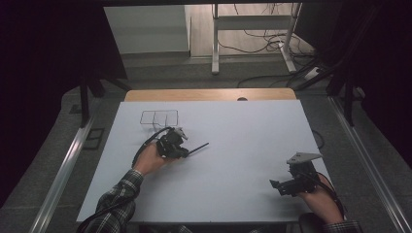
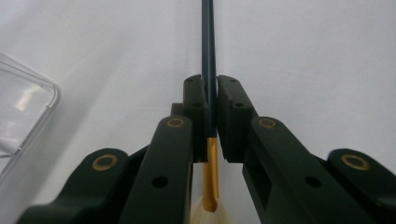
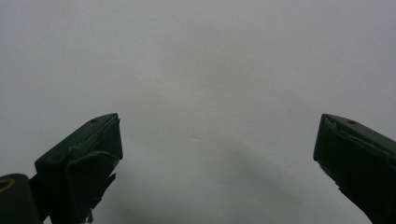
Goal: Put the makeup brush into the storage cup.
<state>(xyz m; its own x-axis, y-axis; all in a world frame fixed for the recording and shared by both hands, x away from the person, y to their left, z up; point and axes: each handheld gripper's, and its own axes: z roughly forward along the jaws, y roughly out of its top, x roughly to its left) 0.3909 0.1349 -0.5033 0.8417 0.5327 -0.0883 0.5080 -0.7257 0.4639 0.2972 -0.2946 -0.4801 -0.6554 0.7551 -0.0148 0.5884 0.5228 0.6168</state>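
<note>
A paintbrush with a thin dark handle (image 2: 208, 37), a gold ferrule and pale bristles is clamped between the jaws of my left gripper (image 2: 211, 88). In the high view the left gripper (image 1: 183, 151) sits left of the table's middle, and the brush handle (image 1: 199, 146) sticks out of it to the right, low over the white tabletop (image 1: 233, 160). My right gripper (image 1: 278, 186) rests near the front right corner. Its jaws stand wide apart in the right gripper view (image 3: 217, 140), with bare white surface between them.
A clear plastic tray (image 1: 159, 118) with compartments lies just behind the left gripper, and its corner shows in the left gripper view (image 2: 23, 107). A strip of wooden table (image 1: 209, 94) runs along the far edge. Beyond it are a desk frame and cables on the floor.
</note>
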